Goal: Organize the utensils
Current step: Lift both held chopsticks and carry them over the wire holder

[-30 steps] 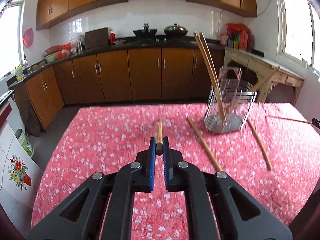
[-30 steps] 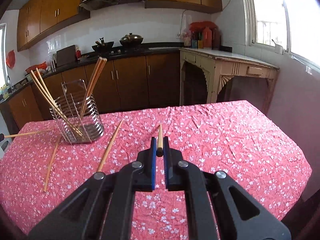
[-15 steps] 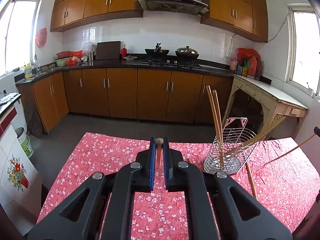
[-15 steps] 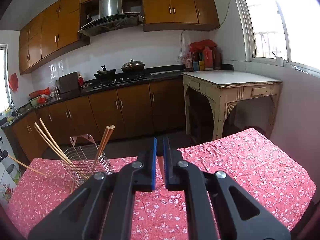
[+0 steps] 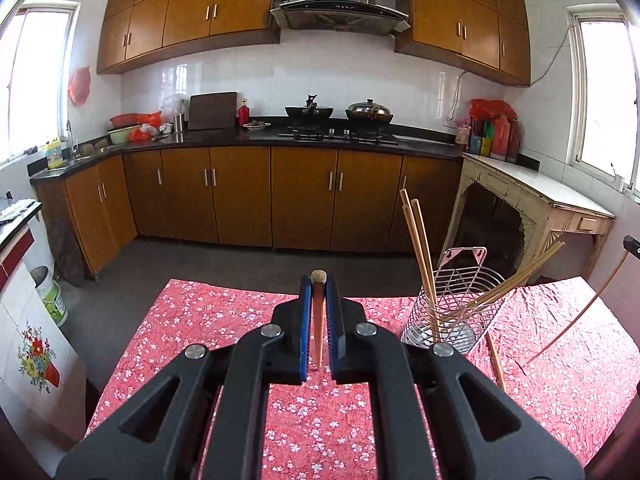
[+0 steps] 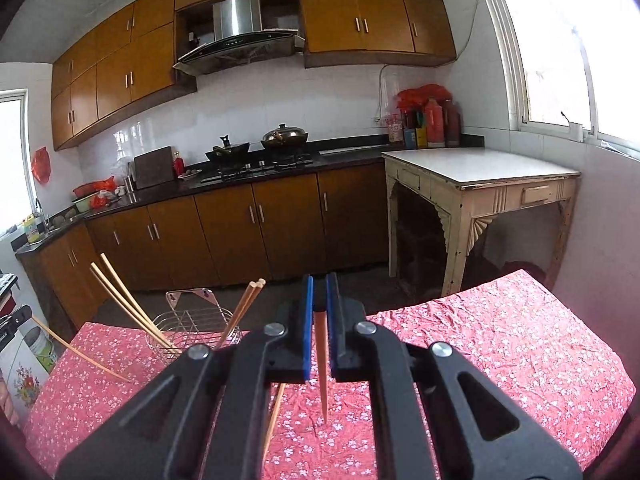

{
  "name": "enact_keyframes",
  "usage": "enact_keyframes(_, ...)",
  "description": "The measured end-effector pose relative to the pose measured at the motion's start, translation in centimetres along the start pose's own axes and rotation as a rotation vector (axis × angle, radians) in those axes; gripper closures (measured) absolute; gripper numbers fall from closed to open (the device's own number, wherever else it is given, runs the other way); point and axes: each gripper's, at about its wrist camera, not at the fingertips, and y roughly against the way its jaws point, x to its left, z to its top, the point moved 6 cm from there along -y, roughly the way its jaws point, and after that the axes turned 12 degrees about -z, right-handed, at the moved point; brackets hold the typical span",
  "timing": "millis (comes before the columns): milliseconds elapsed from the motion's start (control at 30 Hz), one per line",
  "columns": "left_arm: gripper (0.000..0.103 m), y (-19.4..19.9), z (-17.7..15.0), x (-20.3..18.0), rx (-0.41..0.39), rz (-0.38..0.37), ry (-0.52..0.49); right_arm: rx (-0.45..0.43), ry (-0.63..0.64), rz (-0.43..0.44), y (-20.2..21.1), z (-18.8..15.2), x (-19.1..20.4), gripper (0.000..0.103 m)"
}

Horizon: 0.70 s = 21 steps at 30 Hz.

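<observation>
My left gripper [image 5: 319, 280] is shut on a wooden chopstick [image 5: 318, 328] that hangs down between its blue pads, above the red flowered table. My right gripper [image 6: 319, 280] is shut on another chopstick [image 6: 322, 368], tip pointing down at the cloth. The wire utensil holder [image 5: 456, 312] stands on the table right of the left gripper and holds several chopsticks. It also shows in the right wrist view [image 6: 192, 328], to the left. The right gripper's chopstick shows at the far right of the left wrist view [image 5: 576, 320].
One loose chopstick [image 5: 496, 364] lies beside the holder, another [image 6: 274, 416] lies on the cloth under my right gripper. The red flowered tablecloth [image 5: 200, 320] ends at a far edge above the floor. Brown cabinets [image 5: 304, 200] and a pale side table [image 6: 480, 172] stand beyond.
Both grippers have lifted off the table, each with its chopstick, and tilted level. The chopsticks now hang tip down instead of lying on the cloth.
</observation>
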Motion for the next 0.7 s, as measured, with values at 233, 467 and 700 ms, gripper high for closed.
enact_keyframes(233, 0.096, 0.5, 0.5, -1.2, -0.016, -0.013, -0.009, -0.008, 0.008, 0.03, 1.2, 1.1, 0.7, 0.096)
enact_keyframes(467, 0.096, 1.2, 2.2, -3.6, -0.043, -0.055, -0.028, -0.035, 0.019, 0.081, 2.9, 3.2, 2.6, 0.096)
enact_keyframes(700, 0.096, 1.5, 4.9, -7.3, -0.073, -0.114, -0.047, -0.079, 0.052, 0.153, 5.2, 6.5, 6.4, 0.096)
